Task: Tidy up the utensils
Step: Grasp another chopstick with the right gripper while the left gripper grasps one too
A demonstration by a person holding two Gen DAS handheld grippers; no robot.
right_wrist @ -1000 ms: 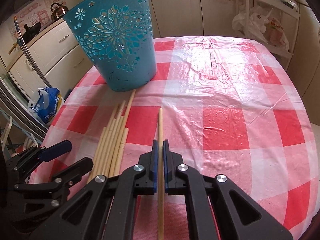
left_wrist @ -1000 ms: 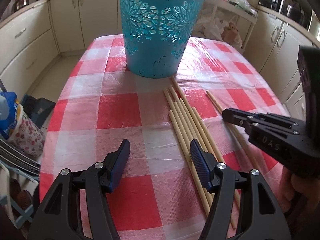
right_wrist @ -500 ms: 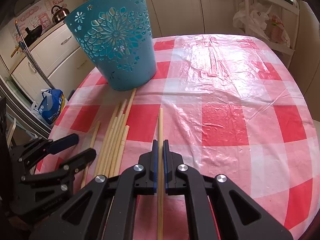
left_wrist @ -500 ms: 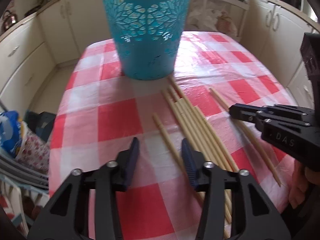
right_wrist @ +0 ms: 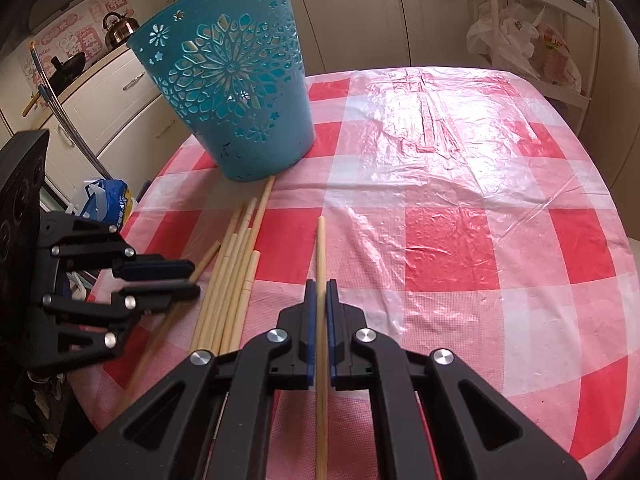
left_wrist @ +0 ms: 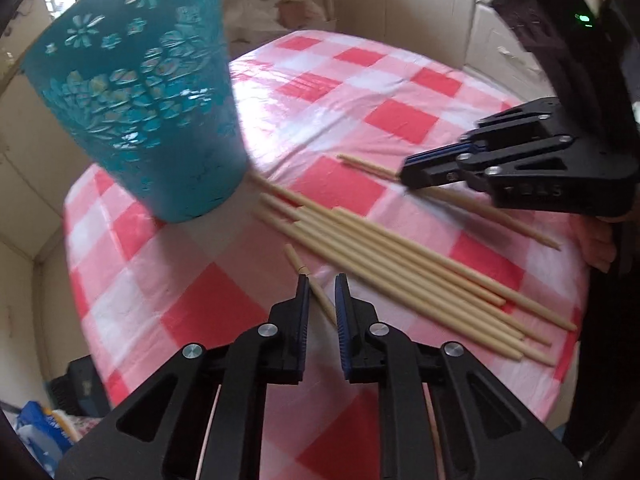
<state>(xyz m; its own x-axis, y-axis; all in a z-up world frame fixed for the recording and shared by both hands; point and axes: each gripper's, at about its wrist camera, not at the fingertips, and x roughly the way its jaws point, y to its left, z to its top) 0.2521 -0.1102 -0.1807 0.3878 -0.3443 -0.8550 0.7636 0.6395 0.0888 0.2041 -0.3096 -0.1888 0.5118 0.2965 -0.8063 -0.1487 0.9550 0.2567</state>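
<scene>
Chopsticks (left_wrist: 404, 264) lie in a loose bundle on my red-and-white checked tablecloth (right_wrist: 460, 240), their far ends close to the foot of the turquoise cut-out basket (right_wrist: 232, 80) standing upright on the table. My left gripper (left_wrist: 321, 294) is closing its jaws around one single chopstick (left_wrist: 310, 280) that lies apart from the bundle, on the basket's side of it; the stick runs slantwise between the blue pads and touches the left one near its tip, but I see a gap on the other side, so it isn't clamped. My right gripper (right_wrist: 319, 294) is fully clamped on another lone chopstick (right_wrist: 320, 248), which runs straight out ahead between the pads and back under the tool. The bundle sits between my two grippers, close to both. Beyond the table I see cream cabinets, a kettle (right_wrist: 118, 26) on the counter, and plastic bags (right_wrist: 516, 36) on a shelf rack.
</scene>
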